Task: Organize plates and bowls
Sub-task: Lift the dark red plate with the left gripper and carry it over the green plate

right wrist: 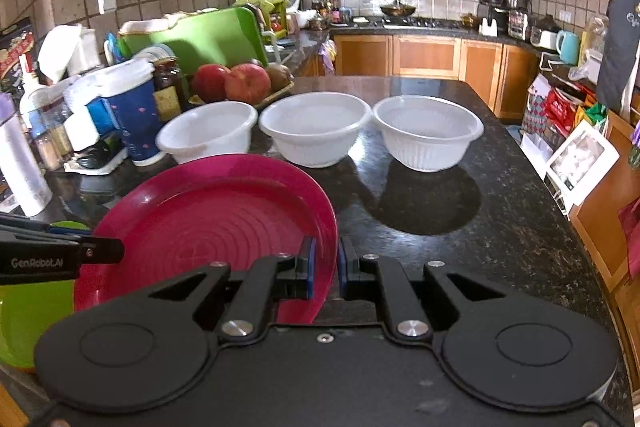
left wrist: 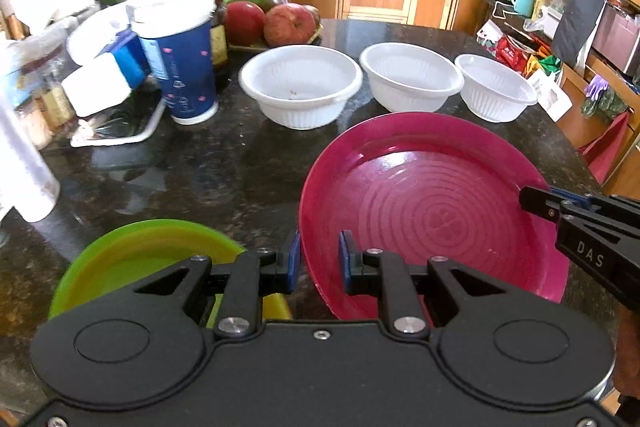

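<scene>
In the left wrist view the left gripper sits at lower centre, its blue pads clamped on the near-left rim of the magenta plate, one pad outside the rim and one inside. The right gripper comes in from the right edge of that frame and pinches the opposite rim. In the right wrist view it is at lower centre, jaws nearly closed with the thin right edge of the plate between them. So both grippers are grasping the same plate, which fills the lower middle of each frame and looks lifted and tilted above the dark speckled tabletop.

The plate reads as thin moulded plastic with a glossy ridged face: probably light, fairly stiff, and slick under the pads, so the raised rim is the sensible hold, and two opposite grips should keep it from swinging.

A green plate lies at lower left in the left wrist view, just beside the left gripper and partly under it, a likely base to stack on. Further up, three white ribbed bowls stand in a row across the middle of the frame, well apart from the grippers. These look light and nestable.
</scene>
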Demonstrator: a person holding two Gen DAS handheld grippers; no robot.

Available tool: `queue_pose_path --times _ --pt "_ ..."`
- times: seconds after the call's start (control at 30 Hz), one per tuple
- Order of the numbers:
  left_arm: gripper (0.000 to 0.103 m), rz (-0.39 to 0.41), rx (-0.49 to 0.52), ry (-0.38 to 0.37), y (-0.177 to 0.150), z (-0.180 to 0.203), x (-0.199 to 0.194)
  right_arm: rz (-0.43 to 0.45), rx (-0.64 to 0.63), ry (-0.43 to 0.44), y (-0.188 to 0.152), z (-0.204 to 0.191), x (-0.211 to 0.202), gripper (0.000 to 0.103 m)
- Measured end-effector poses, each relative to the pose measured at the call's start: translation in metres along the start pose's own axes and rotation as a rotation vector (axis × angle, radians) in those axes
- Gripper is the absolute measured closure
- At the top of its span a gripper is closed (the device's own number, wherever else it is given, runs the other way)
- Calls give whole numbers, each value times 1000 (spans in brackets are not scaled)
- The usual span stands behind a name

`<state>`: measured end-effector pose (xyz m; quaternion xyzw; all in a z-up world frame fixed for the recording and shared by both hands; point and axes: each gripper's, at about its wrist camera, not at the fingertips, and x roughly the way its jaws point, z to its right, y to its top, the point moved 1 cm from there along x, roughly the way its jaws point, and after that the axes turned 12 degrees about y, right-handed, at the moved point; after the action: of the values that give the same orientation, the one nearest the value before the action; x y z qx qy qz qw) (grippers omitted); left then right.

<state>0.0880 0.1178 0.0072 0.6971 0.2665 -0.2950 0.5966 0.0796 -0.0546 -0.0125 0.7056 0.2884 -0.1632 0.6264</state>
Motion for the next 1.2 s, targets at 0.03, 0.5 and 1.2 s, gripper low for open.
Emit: queue_pose_path --times 0.03,0.5,1.2 --pt "77 6 -2 3 -2 -4 -3 4 -4 4 0 -4 -2 90" --pt "77 43 -53 85 -36 -82 -33 10 -71 102 -12 -88 -8 90" --pt "77 41 -37 131 -70 -159 -26 -63 -80 130 -42 -174 23 90"
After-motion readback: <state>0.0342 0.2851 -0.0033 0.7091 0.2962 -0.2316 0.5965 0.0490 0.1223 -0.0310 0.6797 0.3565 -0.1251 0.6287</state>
